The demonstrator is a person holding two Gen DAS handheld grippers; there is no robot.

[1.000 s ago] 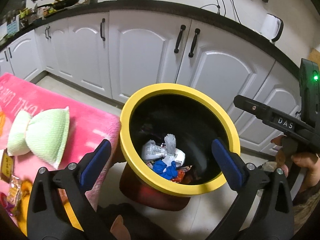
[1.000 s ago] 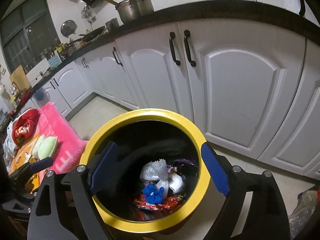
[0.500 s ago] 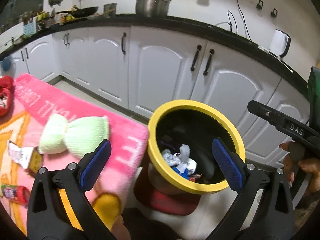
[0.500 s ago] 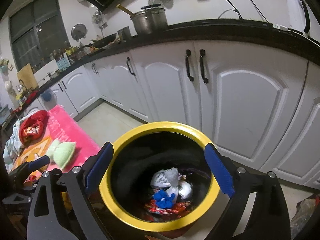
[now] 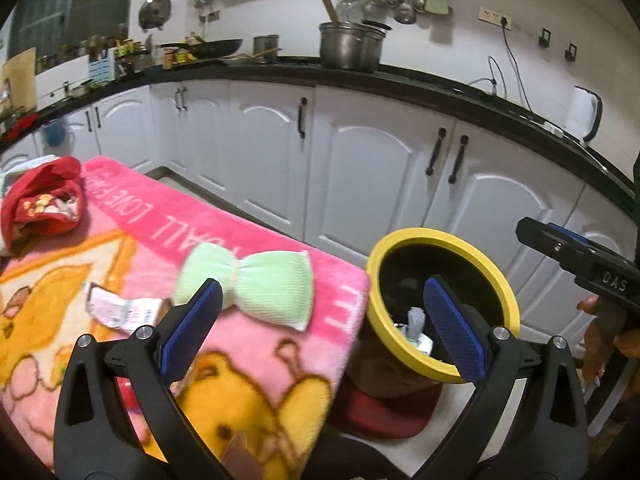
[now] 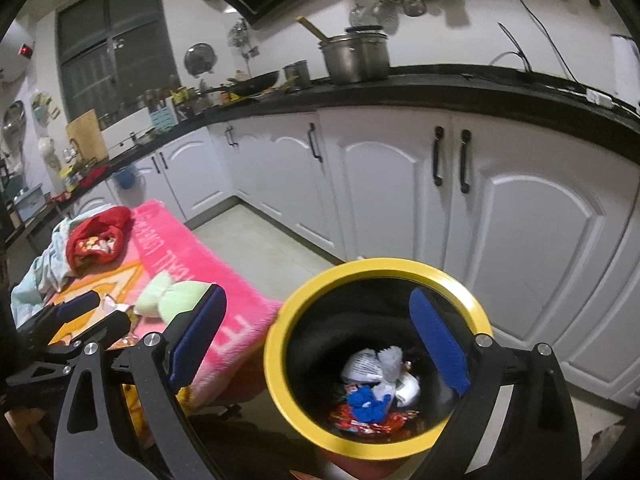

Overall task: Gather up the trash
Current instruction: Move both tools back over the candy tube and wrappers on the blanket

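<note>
Left tool [image 5: 318, 320], empty with jaws wide apart, has swung off the bin in the last second; the pink blanket [image 5: 256, 344] on the worktop now fills its view. Reads as a drop done and the next pick starting. Crumpled white wrapper [image 5: 120, 308] lies flat on the blanket at 9 o'clock from the left pad, long axis pointing 10 to 4 o'clock, just beside the green bow-shaped cloth [image 5: 248, 284]. Yellow-rimmed bin [image 5: 444, 240] stands at 3 o'clock. Right tool [image 6: 316, 344], jaws also apart and empty, has risen but still hangs over the bin, trash visible inside.
</note>
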